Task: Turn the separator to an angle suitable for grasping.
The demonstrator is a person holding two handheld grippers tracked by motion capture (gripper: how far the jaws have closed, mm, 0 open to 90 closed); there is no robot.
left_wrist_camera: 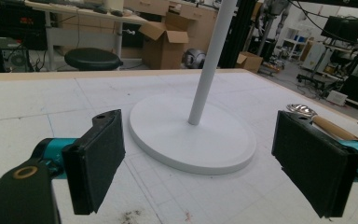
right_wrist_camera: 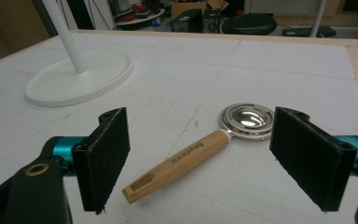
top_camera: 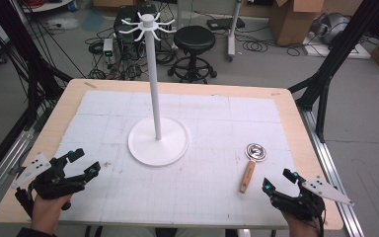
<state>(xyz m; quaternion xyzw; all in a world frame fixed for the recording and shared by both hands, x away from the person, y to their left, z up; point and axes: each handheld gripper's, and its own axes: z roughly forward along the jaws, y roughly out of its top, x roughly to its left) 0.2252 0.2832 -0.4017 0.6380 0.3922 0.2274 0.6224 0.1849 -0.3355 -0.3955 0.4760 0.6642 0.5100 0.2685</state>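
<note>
A white stand [top_camera: 157, 79] with a tall pole and hooked arms at its top rises from a round base [top_camera: 158, 142] at the table's middle. A utensil with a wooden handle [top_camera: 247, 176] and a round shiny metal head [top_camera: 256, 151] lies flat at the right. My right gripper [top_camera: 278, 181] is open just behind the handle's near end; in the right gripper view the handle [right_wrist_camera: 182, 163] lies between the two pads [right_wrist_camera: 106, 158], untouched. My left gripper [top_camera: 85, 161] is open at the front left, holding nothing, facing the base [left_wrist_camera: 193, 135].
A white gridded mat [top_camera: 187, 163] covers most of the wooden table [top_camera: 301, 128]. Beyond the far edge stand a black stool [top_camera: 194, 44], cables, computer boxes and cardboard boxes [top_camera: 291, 19]. Black frame legs [top_camera: 325, 74] flank the table.
</note>
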